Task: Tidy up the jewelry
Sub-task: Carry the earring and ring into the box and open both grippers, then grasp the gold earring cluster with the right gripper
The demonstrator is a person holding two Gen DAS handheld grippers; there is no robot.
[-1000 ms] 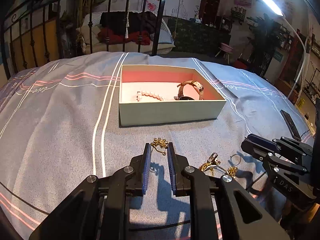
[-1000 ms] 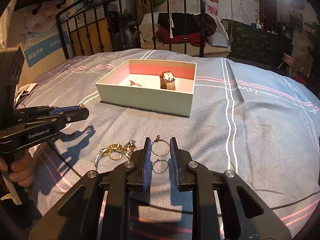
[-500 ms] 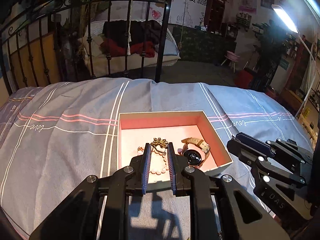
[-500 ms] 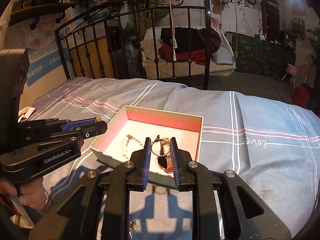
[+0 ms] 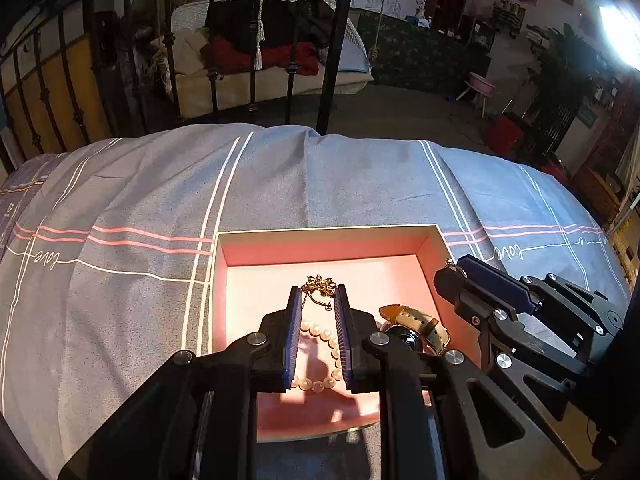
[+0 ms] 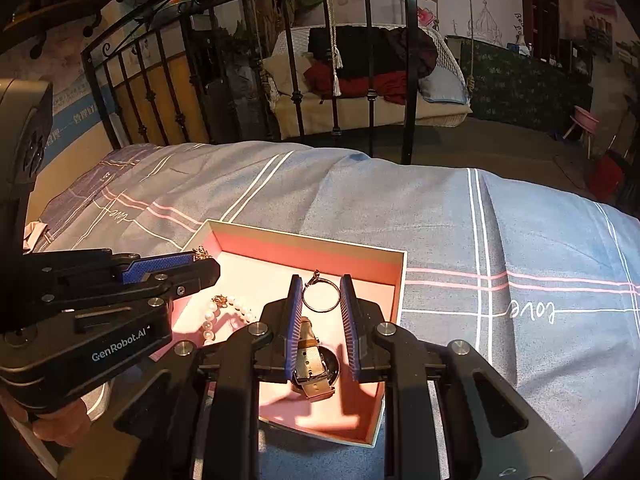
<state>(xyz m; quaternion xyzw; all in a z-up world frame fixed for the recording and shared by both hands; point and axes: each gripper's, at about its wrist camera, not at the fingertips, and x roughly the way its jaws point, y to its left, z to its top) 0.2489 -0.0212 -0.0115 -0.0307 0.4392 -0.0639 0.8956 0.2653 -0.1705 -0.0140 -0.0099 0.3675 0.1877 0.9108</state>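
An open box with a pink inside lies on the bed; it also shows in the right wrist view. In it lie a pearl bracelet and a watch. My left gripper is shut on a gold chain and holds it above the box. My right gripper is shut on a thin ring bangle and holds it above the box, over the watch. Each gripper shows in the other's view: the right one, the left one.
The box sits on a grey-blue bedspread with white and pink stripes. A black iron bed frame stands behind it. My hand grips the left tool at the lower left.
Both grippers have lifted their jewelry off the bedspread and moved forward, from in front of the box to above its inside. The loose pieces on the bedspread have dropped out of view.
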